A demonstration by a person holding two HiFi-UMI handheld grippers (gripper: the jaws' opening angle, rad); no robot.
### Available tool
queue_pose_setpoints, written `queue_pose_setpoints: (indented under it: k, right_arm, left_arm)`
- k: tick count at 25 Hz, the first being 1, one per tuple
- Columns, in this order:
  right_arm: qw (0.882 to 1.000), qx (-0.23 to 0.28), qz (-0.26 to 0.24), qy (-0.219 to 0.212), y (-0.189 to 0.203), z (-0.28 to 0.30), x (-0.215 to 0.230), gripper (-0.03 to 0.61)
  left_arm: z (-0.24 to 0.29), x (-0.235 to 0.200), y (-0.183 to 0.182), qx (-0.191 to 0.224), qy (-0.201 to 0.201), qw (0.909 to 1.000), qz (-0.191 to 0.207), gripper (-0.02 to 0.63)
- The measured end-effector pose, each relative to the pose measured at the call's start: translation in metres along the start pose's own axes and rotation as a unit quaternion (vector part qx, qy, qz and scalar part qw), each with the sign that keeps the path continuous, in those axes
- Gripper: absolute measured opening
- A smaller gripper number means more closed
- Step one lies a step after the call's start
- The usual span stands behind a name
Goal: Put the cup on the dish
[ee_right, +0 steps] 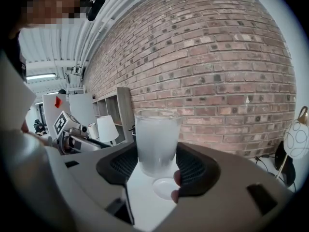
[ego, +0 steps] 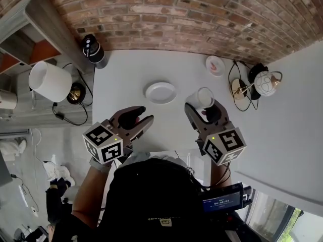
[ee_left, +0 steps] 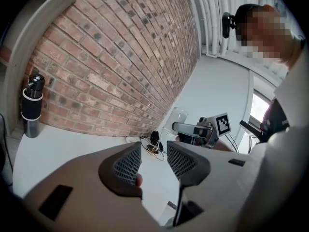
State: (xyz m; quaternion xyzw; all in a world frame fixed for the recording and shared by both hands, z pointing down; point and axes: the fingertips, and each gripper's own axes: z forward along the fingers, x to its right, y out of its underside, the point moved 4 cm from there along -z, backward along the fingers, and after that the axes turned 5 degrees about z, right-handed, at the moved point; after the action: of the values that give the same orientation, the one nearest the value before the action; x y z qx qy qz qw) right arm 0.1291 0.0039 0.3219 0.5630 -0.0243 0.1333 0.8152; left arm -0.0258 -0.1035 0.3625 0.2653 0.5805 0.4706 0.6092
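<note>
A clear frosted cup (ego: 204,98) stands upright between the jaws of my right gripper (ego: 202,110), which is shut on it. The gripper holds the cup above the white table, to the right of the white dish (ego: 160,92). In the right gripper view the cup (ee_right: 155,139) fills the gap between the pads, and the dish (ee_right: 165,188) shows small below it. My left gripper (ego: 137,118) hovers near the dish's front left. Its jaws stand a little apart with nothing between them. From the left gripper (ee_left: 153,151) view, the cup (ee_left: 178,118) shows far off.
A black bottle (ego: 93,51) stands at the table's back left corner by the brick wall. A small pinkish saucer (ego: 215,65) lies at the back right. Cables and a round ornament (ego: 265,83) sit at the right. A white lamp (ego: 49,81) stands left of the table.
</note>
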Motion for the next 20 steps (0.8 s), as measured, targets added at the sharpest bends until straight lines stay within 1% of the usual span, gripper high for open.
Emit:
queue_pose_setpoints:
  k: [5,11,16,20]
  right_arm:
    - [1.0,0.007,-0.001,0.015,-0.004,0.019,-0.006,0.245]
    - [1.0,0.004,0.01,0.027,-0.002,0.03,-0.004,0.245]
    - [1.0,-0.001,0.011,0.018,-0.002,0.044,0.005,0.245]
    - [1.0,-0.008,0.0,0.002,0.0,0.059,0.006,0.245]
  left_arm:
    - [-0.015,-0.021,-0.002,-0.002,0.0,1.0,-0.008,0.17]
    - [-0.032,-0.029,0.001,0.004,-0.011,0.9997,-0.021,0.17]
    - [-0.049,-0.035,0.004,0.025,-0.039,0.9975,-0.053,0.17]
    - [-0.065,-0.037,0.01,0.036,-0.075,0.9948,-0.059,0.17]
